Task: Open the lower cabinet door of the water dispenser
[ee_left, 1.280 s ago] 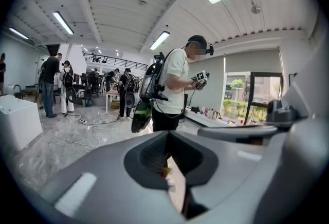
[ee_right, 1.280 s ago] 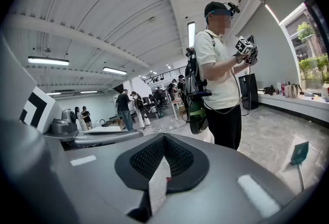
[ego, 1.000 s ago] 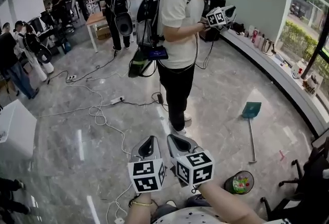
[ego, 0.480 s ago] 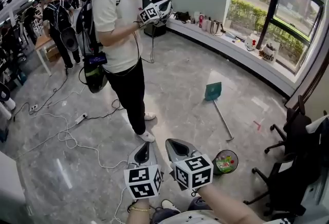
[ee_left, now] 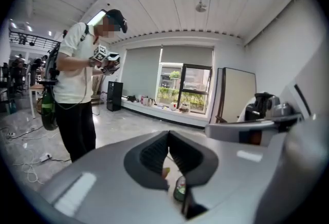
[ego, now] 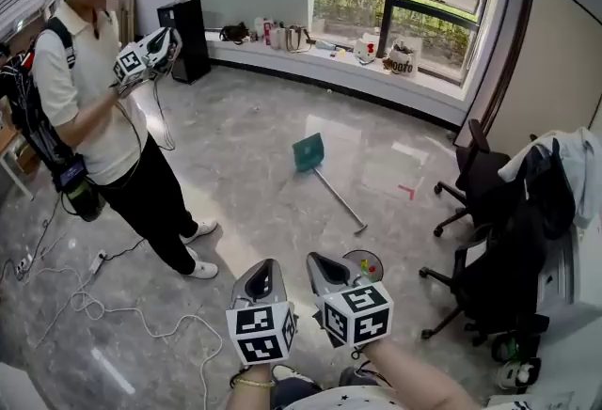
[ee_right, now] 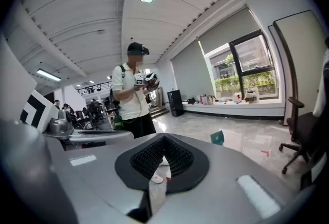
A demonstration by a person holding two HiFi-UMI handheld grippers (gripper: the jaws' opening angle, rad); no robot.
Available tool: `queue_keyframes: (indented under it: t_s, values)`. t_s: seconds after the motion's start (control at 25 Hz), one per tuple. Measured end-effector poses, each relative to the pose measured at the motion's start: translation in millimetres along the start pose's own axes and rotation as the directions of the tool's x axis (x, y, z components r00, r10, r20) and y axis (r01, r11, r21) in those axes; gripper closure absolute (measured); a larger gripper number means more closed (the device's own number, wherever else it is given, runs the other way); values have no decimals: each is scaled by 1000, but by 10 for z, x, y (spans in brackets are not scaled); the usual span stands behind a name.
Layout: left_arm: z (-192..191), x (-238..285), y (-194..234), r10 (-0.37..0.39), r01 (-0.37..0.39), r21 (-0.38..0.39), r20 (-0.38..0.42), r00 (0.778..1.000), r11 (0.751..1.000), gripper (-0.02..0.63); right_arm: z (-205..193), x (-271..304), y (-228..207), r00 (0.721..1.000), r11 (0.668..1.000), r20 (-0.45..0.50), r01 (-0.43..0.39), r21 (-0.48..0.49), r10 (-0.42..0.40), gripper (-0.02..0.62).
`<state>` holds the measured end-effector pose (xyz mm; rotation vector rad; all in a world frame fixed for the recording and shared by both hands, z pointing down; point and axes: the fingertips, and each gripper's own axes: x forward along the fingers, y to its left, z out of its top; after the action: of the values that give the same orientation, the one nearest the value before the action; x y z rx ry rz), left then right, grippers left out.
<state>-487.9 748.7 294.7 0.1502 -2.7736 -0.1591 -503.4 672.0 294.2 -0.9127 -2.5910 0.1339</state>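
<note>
No water dispenser or cabinet door shows in any view. My left gripper (ego: pixel 261 269) and right gripper (ego: pixel 322 264) are held side by side low in the head view, above the grey marble floor and pointing forward. In the left gripper view the left gripper (ee_left: pixel 168 135) has its dark ribbed pads meeting at the tip with nothing between them. The right gripper (ee_right: pixel 164 138) is likewise shut and empty in the right gripper view.
A person in a white shirt (ego: pixel 103 117) stands at left holding their own grippers. A teal dustpan on a long handle (ego: pixel 308 152) lies mid-floor, with a small bin (ego: pixel 365 264) just ahead. Black office chairs (ego: pixel 489 201) stand at right. Cables (ego: pixel 75 305) trail at left.
The view has swung to the right: the person slid from centre to the left edge, and the window wall and office chairs came into view. Both grippers stayed together and shut.
</note>
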Motion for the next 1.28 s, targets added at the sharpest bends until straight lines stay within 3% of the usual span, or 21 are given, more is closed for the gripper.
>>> queue_keyframes:
  t_s: [0.24,0.44,0.64,0.76,0.88,0.96,1.16,1.28]
  values:
    - [-221,143,-1364,-153,154,31,-34,988,988,600,-192,-976,-1006,987,986,21,157,60,-159,597]
    - [-424,90,-2544,-281,284,80,-51,958,955,598,-378,-1881,-1736,957,954,42,283,102,-288,597]
    - [-714,-57,-3748,-412,420,117,-84,907,900,598,-665,-2928,-2396,906,899,52,409,154,-421,597]
    - [-885,-181,-4441,-495,507,140,-112,861,850,598,-814,-3566,-2742,856,847,60,495,193,-514,597]
    - [-1077,-356,-5148,-586,608,174,-165,793,774,598,-971,-4228,-3039,788,773,59,582,252,-613,597]
    - [-1196,-506,-5597,-651,681,197,-200,732,705,598,-1091,-4665,-3186,729,709,55,641,294,-682,597]
    - [-1492,-881,-6651,-780,829,233,-283,558,508,598,-1446,-5691,-3483,552,518,23,765,382,-833,597]
    - [-1737,-1135,-7232,-828,895,239,-347,440,376,598,-1721,-6283,-3614,435,383,-19,812,440,-900,597]
